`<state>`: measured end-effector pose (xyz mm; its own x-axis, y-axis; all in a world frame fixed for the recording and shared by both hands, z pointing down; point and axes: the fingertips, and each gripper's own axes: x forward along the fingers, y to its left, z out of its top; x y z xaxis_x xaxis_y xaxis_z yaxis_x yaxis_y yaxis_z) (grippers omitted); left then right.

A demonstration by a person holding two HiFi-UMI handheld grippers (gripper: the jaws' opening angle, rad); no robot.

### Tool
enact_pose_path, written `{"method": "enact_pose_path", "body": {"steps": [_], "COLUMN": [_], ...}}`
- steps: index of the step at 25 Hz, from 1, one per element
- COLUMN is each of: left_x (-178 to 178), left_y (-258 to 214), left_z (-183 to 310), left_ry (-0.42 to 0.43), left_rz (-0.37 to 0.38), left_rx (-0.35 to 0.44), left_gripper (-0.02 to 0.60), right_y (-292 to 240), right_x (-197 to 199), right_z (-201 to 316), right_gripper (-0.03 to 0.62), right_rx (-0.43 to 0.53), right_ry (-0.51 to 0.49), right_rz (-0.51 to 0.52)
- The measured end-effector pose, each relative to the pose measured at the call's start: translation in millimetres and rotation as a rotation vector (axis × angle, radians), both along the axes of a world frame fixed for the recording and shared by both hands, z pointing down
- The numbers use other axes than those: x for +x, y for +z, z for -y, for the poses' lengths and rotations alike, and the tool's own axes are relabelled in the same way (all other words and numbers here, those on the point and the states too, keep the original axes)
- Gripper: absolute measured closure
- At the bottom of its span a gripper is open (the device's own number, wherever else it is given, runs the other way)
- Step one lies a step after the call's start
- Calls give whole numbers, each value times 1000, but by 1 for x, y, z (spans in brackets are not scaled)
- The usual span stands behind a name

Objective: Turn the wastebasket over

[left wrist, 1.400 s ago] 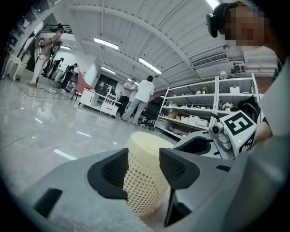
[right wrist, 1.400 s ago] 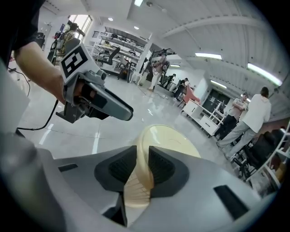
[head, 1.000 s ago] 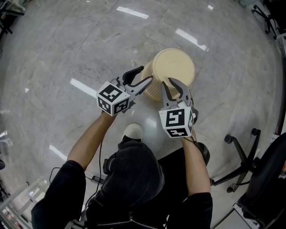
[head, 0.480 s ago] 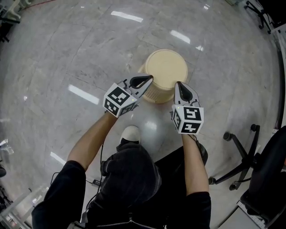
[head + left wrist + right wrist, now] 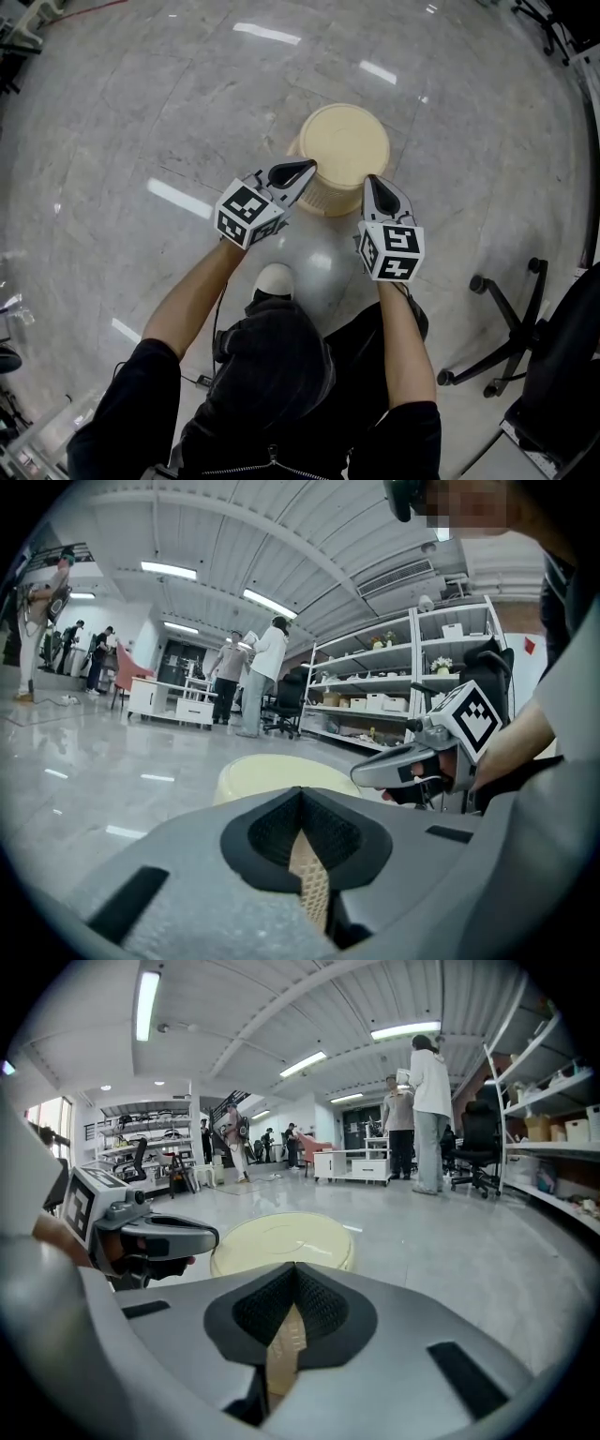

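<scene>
A cream wastebasket [image 5: 343, 155] stands upside down on the grey marble floor, its flat bottom facing up. My left gripper [image 5: 307, 167] is shut, and its tip lies against the basket's left side near the top. My right gripper [image 5: 372, 180] is also shut, its tip against the basket's near right side. In the left gripper view the basket [image 5: 281, 778] rises just beyond the shut jaws, with its woven wall showing through the slit and the right gripper [image 5: 375, 772] beside it. The right gripper view shows the basket [image 5: 283, 1241] ahead and the left gripper [image 5: 202, 1235] at its left.
An office chair's wheeled base [image 5: 506, 323] stands at the right. The person's shoe [image 5: 278, 278] is on the floor just behind the basket. Storage shelves [image 5: 394, 691], a white cabinet [image 5: 173, 705] and people standing [image 5: 253, 672] are far off across the hall.
Both grippers went from open to shut. They moved forward to the basket's two sides, and the right one rolled so its marker cube faces up.
</scene>
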<state>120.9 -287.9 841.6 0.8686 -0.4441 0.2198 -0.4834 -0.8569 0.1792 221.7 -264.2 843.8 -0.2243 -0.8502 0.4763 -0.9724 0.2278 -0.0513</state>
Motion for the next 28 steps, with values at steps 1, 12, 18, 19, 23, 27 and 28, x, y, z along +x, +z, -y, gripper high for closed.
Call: {"method": "enact_pose_path", "body": {"steps": [1, 12, 18, 19, 23, 27, 28], "left_x": [-2, -17, -25, -26, -30, -31, -31], "left_y": [-5, -115, -229, -250, -339, -427, -448], "left_z": [0, 11, 5, 3, -1, -9, -11], "left_ry": [-8, -12, -24, -28, -41, -46, -46], "left_rz": [1, -33, -26, -24, -16, -11, -12], "left_rx": [18, 40, 28, 26, 12, 24, 30], "left_gripper": [577, 577, 577, 577, 577, 577, 577], "right_y": [-3, -103, -217, -239, -334, -428, -449], "right_x": [0, -2, -10, -11, -15, -19, -20], "right_z": [0, 6, -4, -6, -11, -17, -18], "right_gripper": [583, 585, 585, 585, 585, 585, 585], "right_rx": [-1, 8, -15, -15, -17, 2, 6], "right_ry": [0, -9, -20, -19, -20, -26, -27], "right_rz": [4, 6, 6, 10, 27, 24, 25]}}
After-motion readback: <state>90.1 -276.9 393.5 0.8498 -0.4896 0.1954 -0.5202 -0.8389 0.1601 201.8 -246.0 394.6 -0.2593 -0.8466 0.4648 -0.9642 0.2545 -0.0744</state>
